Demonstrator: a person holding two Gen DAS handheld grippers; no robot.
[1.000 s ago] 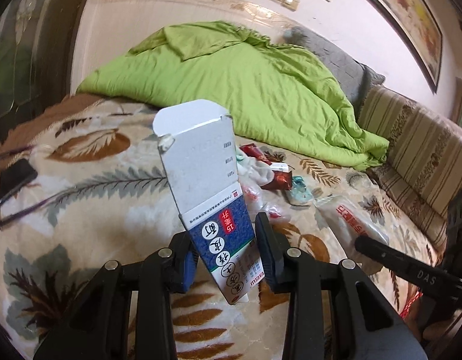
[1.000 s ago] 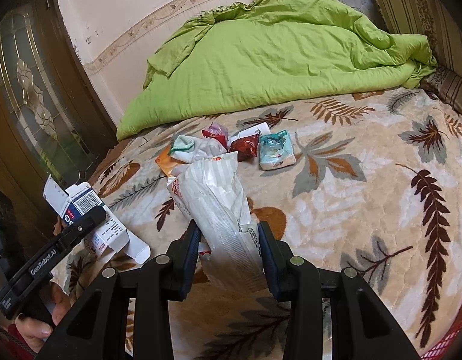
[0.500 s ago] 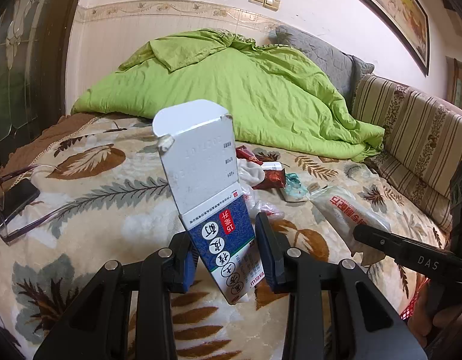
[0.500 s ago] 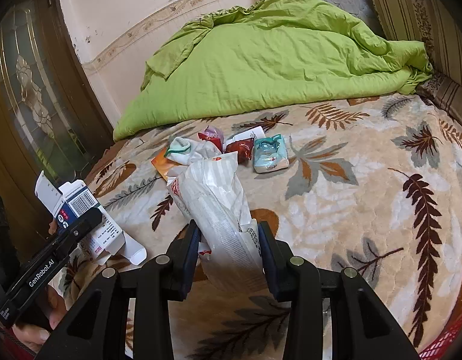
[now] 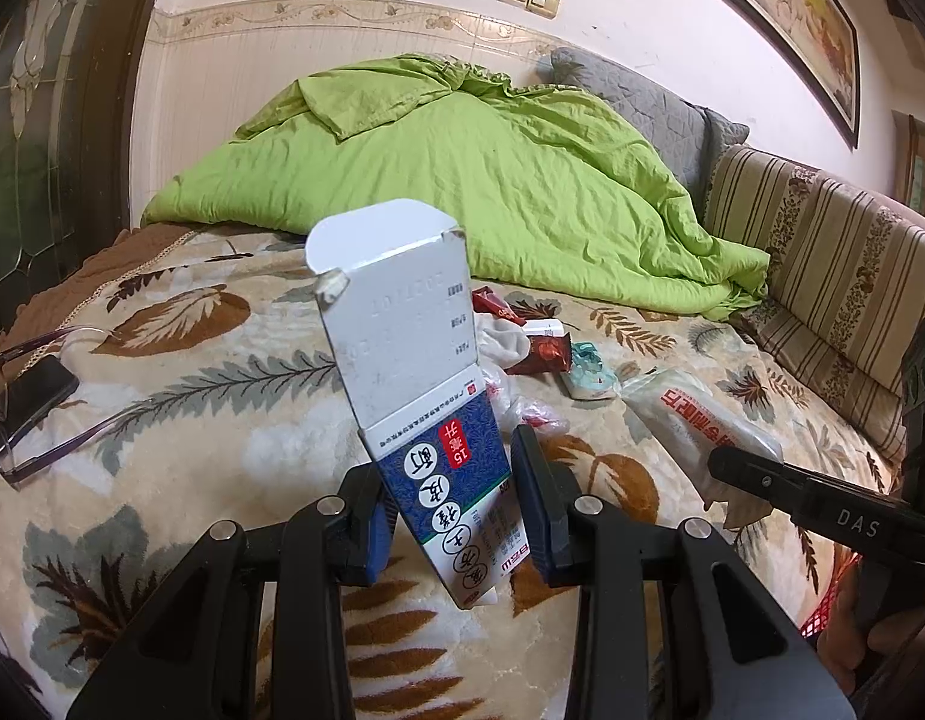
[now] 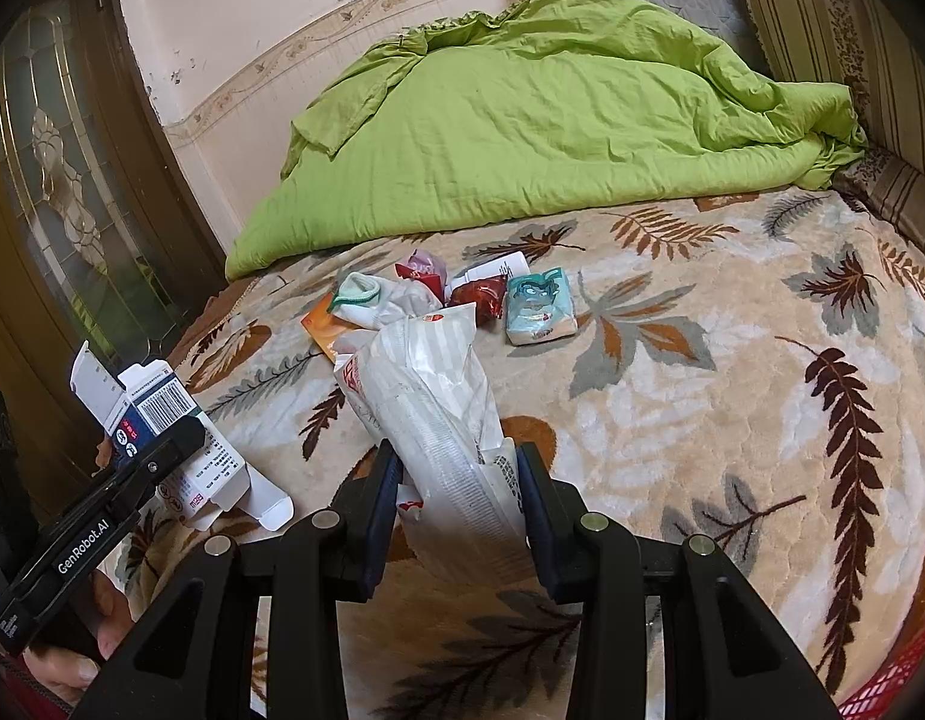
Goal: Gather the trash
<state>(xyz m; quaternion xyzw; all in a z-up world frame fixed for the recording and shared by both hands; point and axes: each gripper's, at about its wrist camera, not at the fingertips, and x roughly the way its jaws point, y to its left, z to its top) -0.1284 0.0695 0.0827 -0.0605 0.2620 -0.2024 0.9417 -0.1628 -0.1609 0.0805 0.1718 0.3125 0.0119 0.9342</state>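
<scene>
My left gripper (image 5: 451, 504) is shut on a blue and white cardboard box (image 5: 414, 372) with open end flaps, held upright above the bed. The same box (image 6: 156, 414) shows at the left of the right wrist view. My right gripper (image 6: 459, 498) is shut on a crumpled white plastic bag (image 6: 438, 414) with red print, seen also as the bag (image 5: 696, 420) at the right of the left wrist view. Farther up the bed lies a small heap of trash: a red wrapper (image 6: 483, 300), a teal tissue pack (image 6: 540, 306), a white sock (image 6: 372, 300) and an orange packet (image 6: 321, 324).
A leaf-patterned blanket (image 6: 732, 420) covers the bed, with a green duvet (image 6: 522, 132) heaped at its far end. A phone and glasses (image 5: 30, 396) lie at the left edge. A striped headboard (image 5: 822, 276) runs along the right. A red basket rim (image 6: 894, 696) shows at the lower right.
Both grippers have pulled back and up a little from the trash heap, each keeping its hold. The heap looks slightly farther off.
</scene>
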